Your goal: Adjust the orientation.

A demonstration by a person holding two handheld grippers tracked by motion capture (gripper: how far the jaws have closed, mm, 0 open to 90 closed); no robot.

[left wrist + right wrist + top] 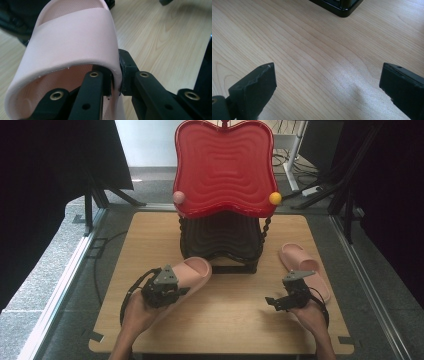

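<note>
Your left gripper (115, 86) pinches the side wall of the soft pink rubber slide sandal (75, 42), one jaw inside under the strap, one outside. In the high view the sandal's long axis runs from lower left to upper right, toe toward the black ribbed stand (220, 242). Your right gripper (327, 85) gapes wide over bare wooden tabletop (312, 50).

Held pink slipper (75, 42): heel cut off by frame edge; inner finger hidden under strap.
</note>
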